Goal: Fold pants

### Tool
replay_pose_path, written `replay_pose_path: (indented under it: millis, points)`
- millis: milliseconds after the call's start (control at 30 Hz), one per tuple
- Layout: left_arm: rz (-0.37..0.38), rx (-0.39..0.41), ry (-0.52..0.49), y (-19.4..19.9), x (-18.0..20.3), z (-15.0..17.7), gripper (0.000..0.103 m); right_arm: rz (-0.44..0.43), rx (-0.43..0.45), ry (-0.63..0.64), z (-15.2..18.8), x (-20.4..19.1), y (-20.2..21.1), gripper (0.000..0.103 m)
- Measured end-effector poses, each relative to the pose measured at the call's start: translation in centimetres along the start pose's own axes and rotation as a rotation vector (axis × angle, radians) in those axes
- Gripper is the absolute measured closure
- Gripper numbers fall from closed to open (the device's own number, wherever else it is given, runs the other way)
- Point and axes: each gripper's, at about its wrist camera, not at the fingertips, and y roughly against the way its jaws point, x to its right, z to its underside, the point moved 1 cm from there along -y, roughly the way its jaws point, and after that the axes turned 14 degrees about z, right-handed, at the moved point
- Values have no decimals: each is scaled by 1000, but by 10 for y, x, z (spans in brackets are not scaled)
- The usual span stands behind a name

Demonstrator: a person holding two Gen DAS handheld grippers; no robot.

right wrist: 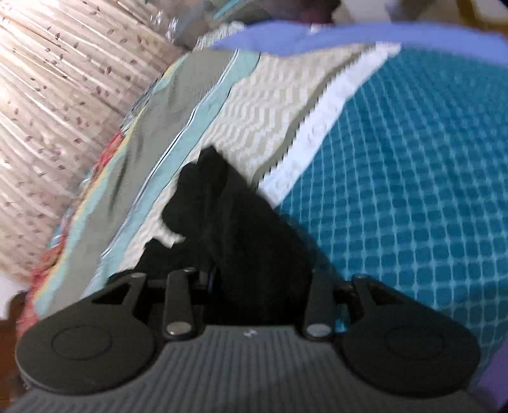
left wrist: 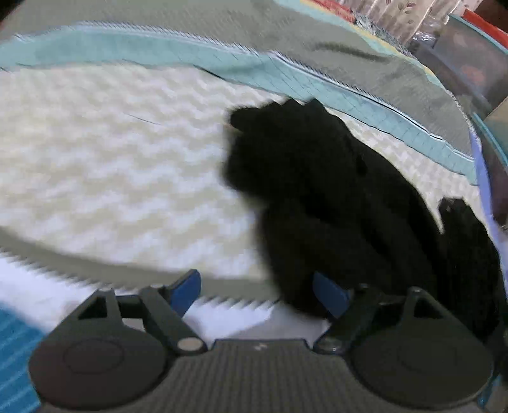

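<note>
Bedroom, heavily blurred in both views. Spreading across the bed, a cream zigzag quilt (left wrist: 111,159), edged by a teal band (left wrist: 190,54) with a grey sheet (left wrist: 222,19) lying beyond it.

Lying bunched on the quilt, right of centre in the left wrist view: black pants (left wrist: 317,190), running from near the teal band down to the left tongs (left wrist: 260,295). Standing wide apart, with blue fingers (left wrist: 187,290) clamping nothing. Overlapping the right-hand finger, the near end of the pants; touching it or merely passing in front, impossible to tell.

Hanging at the left in the right wrist view, a pale curtain (right wrist: 63,95) with small leaf prints. Filling the right side, a blue checked blanket (right wrist: 412,190), with a white strip (right wrist: 317,133) between it and the quilt. Rising in a dark heap straight ahead of the right tongs (right wrist: 254,286), the pants (right wrist: 247,238), lying partly on the quilt and partly on the blanket's edge. Hiding the fingertips completely behind black cloth, so clamped or apart cannot be told. Showing beside the cloth, only a thin sliver of blue.
</note>
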Motion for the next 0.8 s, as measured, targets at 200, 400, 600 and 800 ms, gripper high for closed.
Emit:
replay_pose_path:
  millis: [200, 400, 600, 800]
  points:
    - [4, 49, -132, -31, 29, -8, 67, -23, 94, -245, 3, 72, 75, 44]
    - [28, 163, -172, 22, 48, 5, 86, 46, 192, 289, -17, -41, 65, 34]
    - [51, 308, -67, 154, 11, 48, 87, 225, 149, 513, -40, -127, -49, 23]
    - [-112, 238, 70, 222, -43, 141, 86, 191, 85, 421, -41, -119, -76, 82]
